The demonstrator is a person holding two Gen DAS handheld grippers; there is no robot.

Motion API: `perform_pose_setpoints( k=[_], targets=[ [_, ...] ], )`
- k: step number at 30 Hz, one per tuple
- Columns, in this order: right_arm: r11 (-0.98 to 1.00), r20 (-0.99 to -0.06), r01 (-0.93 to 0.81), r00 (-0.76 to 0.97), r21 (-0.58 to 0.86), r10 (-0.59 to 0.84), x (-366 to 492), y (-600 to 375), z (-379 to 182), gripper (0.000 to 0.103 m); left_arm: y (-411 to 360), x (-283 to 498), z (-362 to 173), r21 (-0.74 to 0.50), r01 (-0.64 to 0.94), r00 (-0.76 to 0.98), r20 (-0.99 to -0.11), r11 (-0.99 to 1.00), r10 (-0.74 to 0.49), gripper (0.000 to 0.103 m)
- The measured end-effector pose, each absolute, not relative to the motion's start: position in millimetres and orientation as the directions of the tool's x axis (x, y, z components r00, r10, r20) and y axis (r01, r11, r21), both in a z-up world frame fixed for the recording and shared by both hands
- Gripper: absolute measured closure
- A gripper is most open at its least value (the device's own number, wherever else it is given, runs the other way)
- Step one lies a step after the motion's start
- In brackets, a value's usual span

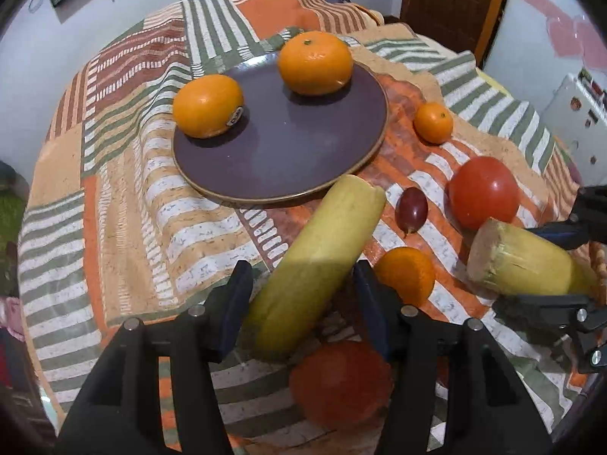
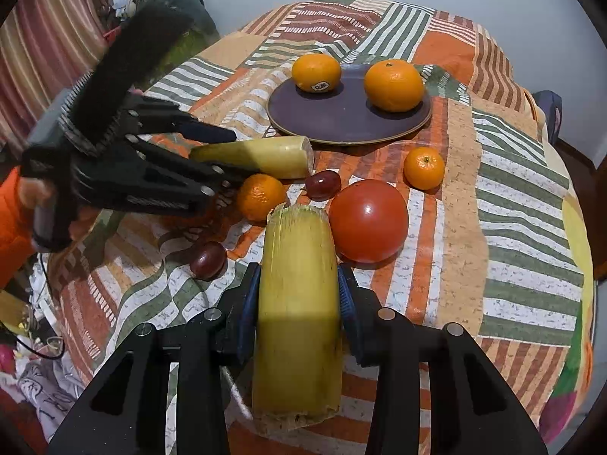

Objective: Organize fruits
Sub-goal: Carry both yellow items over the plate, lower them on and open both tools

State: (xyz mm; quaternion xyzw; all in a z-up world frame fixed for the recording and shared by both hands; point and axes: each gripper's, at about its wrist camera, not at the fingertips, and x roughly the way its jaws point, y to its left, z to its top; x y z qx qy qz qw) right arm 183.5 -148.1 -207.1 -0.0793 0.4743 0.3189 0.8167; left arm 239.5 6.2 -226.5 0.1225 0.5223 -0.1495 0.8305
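A dark purple plate [image 1: 288, 151] [image 2: 341, 121] holds two oranges [image 1: 208, 106] [image 1: 315, 62]. My left gripper [image 1: 299, 280] is open around a yellow cane piece [image 1: 318, 258] that lies on the cloth; its fingers stand a little apart from it. My right gripper [image 2: 299, 295] is shut on a second yellow cane piece [image 2: 297, 303], also seen in the left wrist view [image 1: 523, 261]. A large tomato [image 1: 483, 193] [image 2: 368, 220], two small mandarins [image 1: 433, 122] [image 1: 406, 275] and a dark grape [image 1: 411, 210] lie between them.
A patterned striped cloth [image 1: 125, 197] covers the round table. Another tomato [image 1: 341, 383] lies under my left gripper. A second grape [image 2: 208, 260] lies at the left. The left gripper [image 2: 212, 151] shows in the right wrist view. Clutter lies beyond the table's left edge.
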Motion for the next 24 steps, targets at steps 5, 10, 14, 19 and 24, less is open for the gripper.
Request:
perform_pose_setpoints(
  k=[5,10,14,19,24],
  targets=[
    [0.784,-0.819,-0.594,0.351,0.180,0.454,184,-150,-204,0.067,19,230,-222,0.033,0.352,0.410,-0.904,0.935,-0.123,0.059],
    [0.785,-0.807,-0.598,0.376,0.163,0.455,183,-149,-197,0.067,48,215,-212,-0.002,0.271,0.412,-0.904,0.963,-0.118,0.068],
    [0.786,-0.806,-0.597,0.380,0.162,0.454,183,-150,-196,0.067,75,198,-211,-0.050,0.215,0.393,-0.910,0.975,-0.133,0.068],
    [0.793,-0.800,-0.584,0.387,0.172,0.458,185,-153,-195,0.067,77,189,-210,-0.036,0.223,0.394,-0.911,0.974,-0.124,0.068],
    [0.799,-0.791,-0.577,0.405,0.168,0.459,187,-155,-187,0.067,71,211,-217,-0.040,0.241,0.372,-0.919,0.970,-0.130,0.068]
  ],
)
